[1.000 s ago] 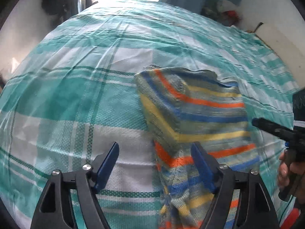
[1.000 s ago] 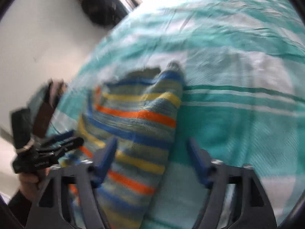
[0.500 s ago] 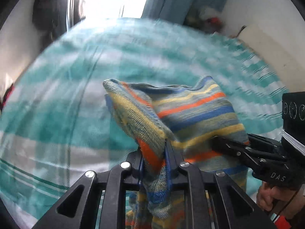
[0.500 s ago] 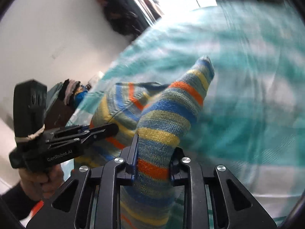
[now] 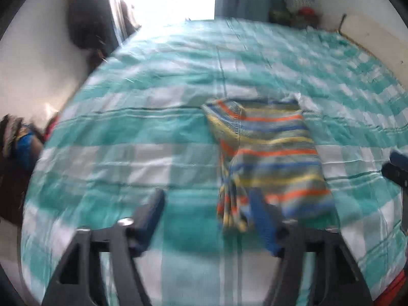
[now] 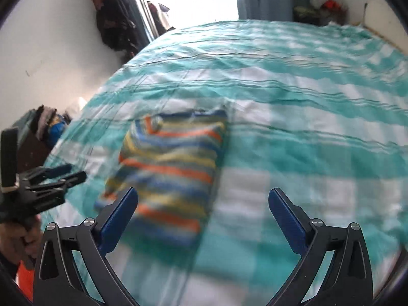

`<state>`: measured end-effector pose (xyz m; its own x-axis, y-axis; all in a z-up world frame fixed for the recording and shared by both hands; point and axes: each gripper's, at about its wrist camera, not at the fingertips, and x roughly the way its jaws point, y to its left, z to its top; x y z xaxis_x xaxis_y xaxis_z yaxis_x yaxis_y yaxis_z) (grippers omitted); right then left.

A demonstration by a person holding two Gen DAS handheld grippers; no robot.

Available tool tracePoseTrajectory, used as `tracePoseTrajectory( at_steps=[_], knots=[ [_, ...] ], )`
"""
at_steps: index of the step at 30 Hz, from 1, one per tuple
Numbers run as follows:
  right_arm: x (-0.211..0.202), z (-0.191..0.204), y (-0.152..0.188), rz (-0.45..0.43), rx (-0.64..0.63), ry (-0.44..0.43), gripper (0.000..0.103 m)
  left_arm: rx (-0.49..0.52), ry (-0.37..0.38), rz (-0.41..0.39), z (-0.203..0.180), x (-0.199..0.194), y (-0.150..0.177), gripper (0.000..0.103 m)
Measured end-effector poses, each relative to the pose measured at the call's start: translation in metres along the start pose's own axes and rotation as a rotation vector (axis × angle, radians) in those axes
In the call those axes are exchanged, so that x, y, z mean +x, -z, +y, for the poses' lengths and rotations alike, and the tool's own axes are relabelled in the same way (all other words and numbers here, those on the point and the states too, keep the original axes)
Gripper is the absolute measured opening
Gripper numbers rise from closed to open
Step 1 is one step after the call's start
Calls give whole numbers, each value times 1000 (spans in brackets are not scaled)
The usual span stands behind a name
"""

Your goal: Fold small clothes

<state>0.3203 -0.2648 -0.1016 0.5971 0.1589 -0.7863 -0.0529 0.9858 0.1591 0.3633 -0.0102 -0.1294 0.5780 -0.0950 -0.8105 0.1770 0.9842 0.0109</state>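
A small striped knit garment (image 5: 270,158), blue, orange, yellow and grey, lies folded flat on the teal and white checked bedspread (image 5: 153,132). My left gripper (image 5: 207,211) is open and empty, its right finger over the garment's near left corner. In the right wrist view the garment (image 6: 168,163) lies left of centre. My right gripper (image 6: 202,201) is open and empty, its left finger over the garment's near edge. The left gripper (image 6: 68,176) shows at the left edge there. The right gripper's tip (image 5: 395,168) shows at the right edge of the left wrist view.
The bedspread (image 6: 306,127) covers a wide bed. Dark clothes hang by the bright window (image 6: 112,25) at the back left. A heap of clothes (image 6: 48,125) sits beside the bed's left edge. A white wall and soft toys (image 6: 323,0) stand at the back right.
Both grippers were shut on the garment and holding it up half a second ago. Now both are open, pulled back, and the garment lies folded on the bed.
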Motion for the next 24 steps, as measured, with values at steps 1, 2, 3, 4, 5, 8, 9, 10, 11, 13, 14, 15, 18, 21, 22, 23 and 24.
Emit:
tracePoseTrajectory(
  at_steps=[1,2,3,4,5,8,9,10,11,13,14,15,18,21,22,23,24],
  knots=[
    [-14,7,6,-1,-9,22,103,-6,-17,-33,0,-16,6,88],
    [-29,15,14,-6,-21,45,103,-12,-35,-69,0,-37,14,94],
    [-46,26,24,-19,-28,56,103,-21,-39,-107,0,-61,25,95],
    [-63,32,34,-35,-28,56,103,-27,-22,-119,1,-74,29,96],
    [-83,44,44,-54,-27,47,103,-32,8,-119,0,-89,34,99],
    [-115,64,59,-97,-29,58,103,-34,40,-46,-3,-120,49,103],
    [-124,70,65,-110,-28,64,103,-38,26,-55,-4,-131,56,103],
    [-132,74,69,-117,-26,70,103,-39,13,-85,-5,-144,62,103],
    [-140,77,73,-122,-24,75,103,-34,-5,-111,-6,-155,67,103],
    [-154,80,80,-136,-12,83,103,-22,-92,-137,-13,-174,78,103],
    [-160,81,83,-144,-9,89,103,-11,-166,-137,-17,-180,81,103],
    [-165,82,85,-146,-8,102,103,6,-239,-129,-21,-186,84,103],
    [-170,82,87,-145,5,111,103,28,-194,-83,-25,-193,92,103],
    [-176,84,88,-142,7,106,103,29,-120,-110,-22,-204,101,103],
    [-177,85,89,-143,2,112,103,26,-103,-118,-21,-207,102,103],
    [-178,87,88,-140,-7,119,103,22,-89,-120,-20,-210,102,103],
    [-178,88,88,-136,-15,127,103,20,-85,-123,-18,-211,101,103]
  ],
)
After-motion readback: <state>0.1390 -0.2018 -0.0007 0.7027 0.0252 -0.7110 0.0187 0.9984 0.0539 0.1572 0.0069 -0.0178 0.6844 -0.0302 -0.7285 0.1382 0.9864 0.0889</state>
